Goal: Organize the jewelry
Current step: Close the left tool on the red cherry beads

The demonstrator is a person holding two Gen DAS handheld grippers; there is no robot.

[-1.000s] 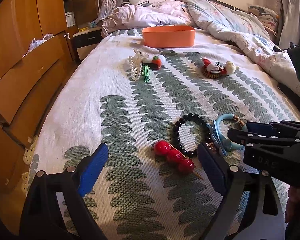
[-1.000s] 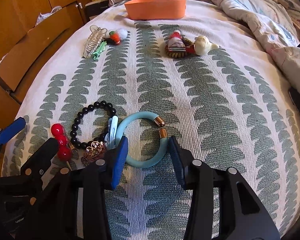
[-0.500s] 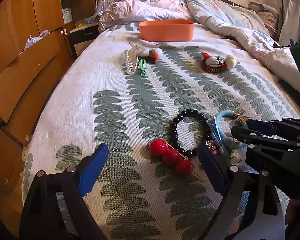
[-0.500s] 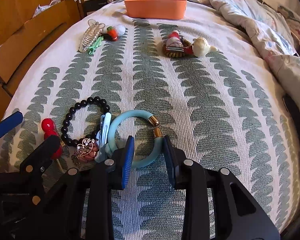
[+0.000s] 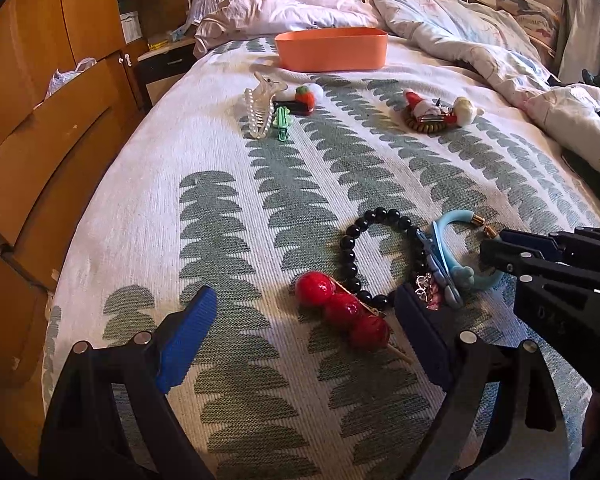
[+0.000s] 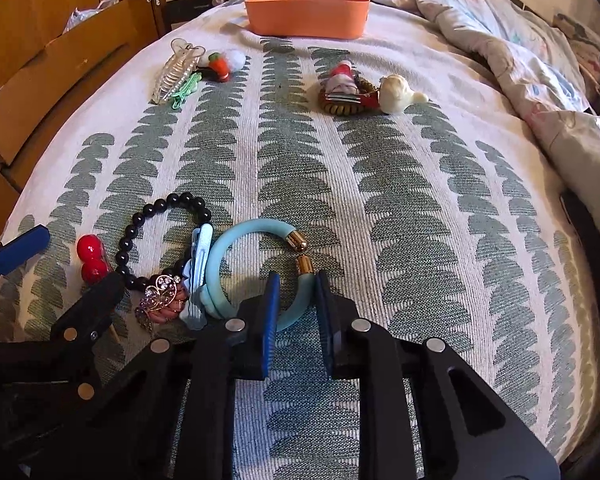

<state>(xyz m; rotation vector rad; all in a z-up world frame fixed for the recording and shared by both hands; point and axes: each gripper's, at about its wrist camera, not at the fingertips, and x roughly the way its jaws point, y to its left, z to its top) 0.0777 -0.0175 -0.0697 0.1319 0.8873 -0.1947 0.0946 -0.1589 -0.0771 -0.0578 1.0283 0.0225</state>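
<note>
Right gripper (image 6: 297,300): jaws have just been closing around the blue bangle (image 6: 236,272) on the bedspread (image 6: 380,200), pads apparently not yet pressing. Left gripper (image 5: 306,312) gapes wide, empty, above red bead stick (image 5: 342,312).

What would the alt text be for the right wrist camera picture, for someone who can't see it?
The right gripper has just been closing its blue-padded jaws around a pale blue rubber bangle with gold end caps lying on a leaf-patterned bedspread. Beside the bangle lie a black bead bracelet and other hair clips; an orange plastic bin sits farther up the bed.
</note>
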